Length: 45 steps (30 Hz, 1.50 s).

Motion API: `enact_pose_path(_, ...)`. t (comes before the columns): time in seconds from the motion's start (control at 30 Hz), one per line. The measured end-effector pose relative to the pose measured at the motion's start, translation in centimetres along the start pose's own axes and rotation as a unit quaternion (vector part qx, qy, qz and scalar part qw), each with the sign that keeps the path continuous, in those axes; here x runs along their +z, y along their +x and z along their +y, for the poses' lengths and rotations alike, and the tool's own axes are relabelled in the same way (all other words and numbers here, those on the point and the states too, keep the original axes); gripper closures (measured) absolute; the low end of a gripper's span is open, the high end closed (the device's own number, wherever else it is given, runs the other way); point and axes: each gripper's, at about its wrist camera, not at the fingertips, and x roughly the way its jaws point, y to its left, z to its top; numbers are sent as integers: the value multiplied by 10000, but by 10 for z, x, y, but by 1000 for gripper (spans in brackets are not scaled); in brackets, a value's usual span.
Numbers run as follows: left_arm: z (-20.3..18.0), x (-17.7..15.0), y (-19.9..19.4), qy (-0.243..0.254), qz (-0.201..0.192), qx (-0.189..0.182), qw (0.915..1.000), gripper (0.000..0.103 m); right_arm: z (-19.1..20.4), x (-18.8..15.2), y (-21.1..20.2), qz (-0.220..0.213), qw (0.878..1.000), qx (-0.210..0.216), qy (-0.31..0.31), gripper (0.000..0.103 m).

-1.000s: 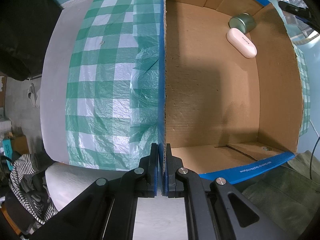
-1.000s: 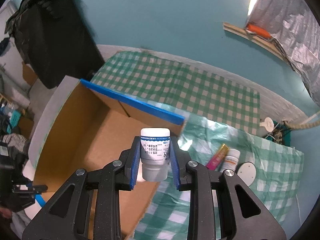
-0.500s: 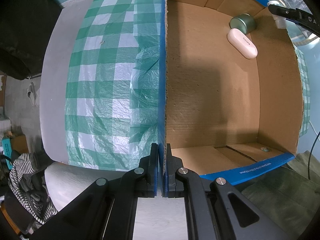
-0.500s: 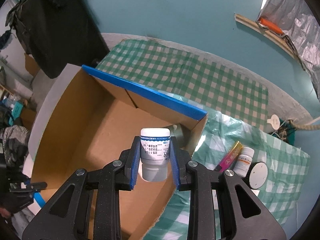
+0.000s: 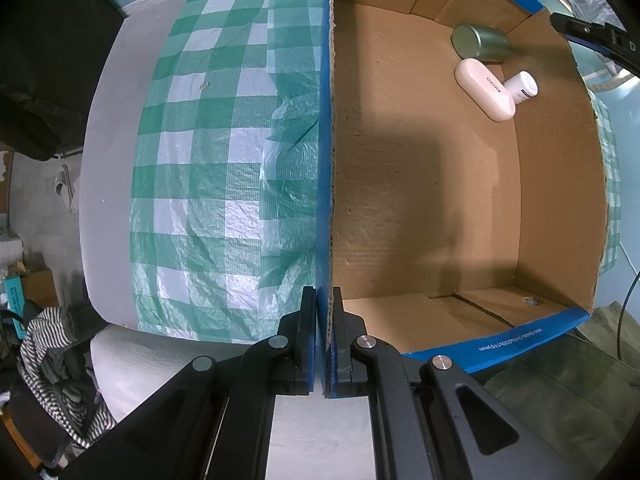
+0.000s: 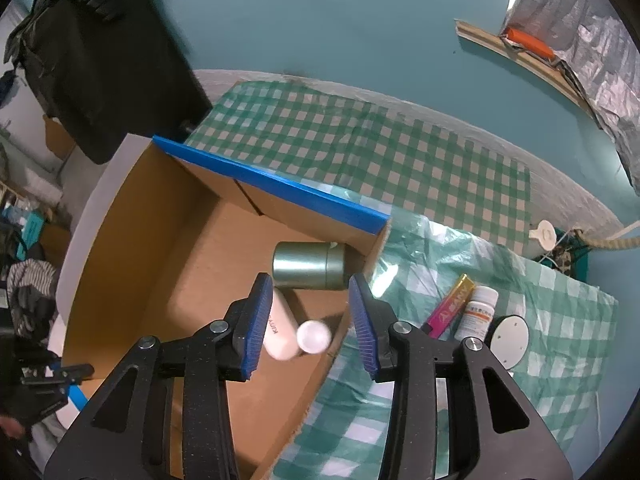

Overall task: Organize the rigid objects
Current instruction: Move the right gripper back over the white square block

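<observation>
My left gripper (image 5: 324, 320) is shut on the left wall of an open cardboard box (image 5: 325, 120) with blue-taped rims. Over the box's far right corner, the jaws of my right gripper (image 6: 310, 280) are opening, with nothing between the pads. Below them a white pill bottle (image 6: 314, 336) is down in the box, free of the pads, beside a white oblong case (image 6: 278, 328). A green metal tin (image 6: 308, 266) lies on its side in the corner. The left wrist view shows the bottle (image 5: 522, 86), case (image 5: 484, 90) and tin (image 5: 480, 42) together.
On the green checked cloth (image 6: 400, 160) right of the box lie a pink and gold tube (image 6: 450, 306), a small white bottle with an orange label (image 6: 480, 312) and a white round disc (image 6: 508, 340). A dark garment hangs at the back left.
My right gripper opened and let go of the white pill bottle, which dropped into the box beside the white case. The left gripper kept its hold on the box wall.
</observation>
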Motion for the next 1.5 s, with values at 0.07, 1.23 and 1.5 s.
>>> enact_pose_path(0.07,-1,0,0,7,2,14,10000,98,-4,-1,-3,-23,10000,-37,53,59)
enact_pose_path(1.23,-3,6,-1,-100,21,124,9999,98,-120,-60,-29,172,9946,-533,877,58)
enact_pose_path(1.5,-3,5,-2,-108,21,130,9999,98,-148,-82,-11,483,9904,-611,1144,57)
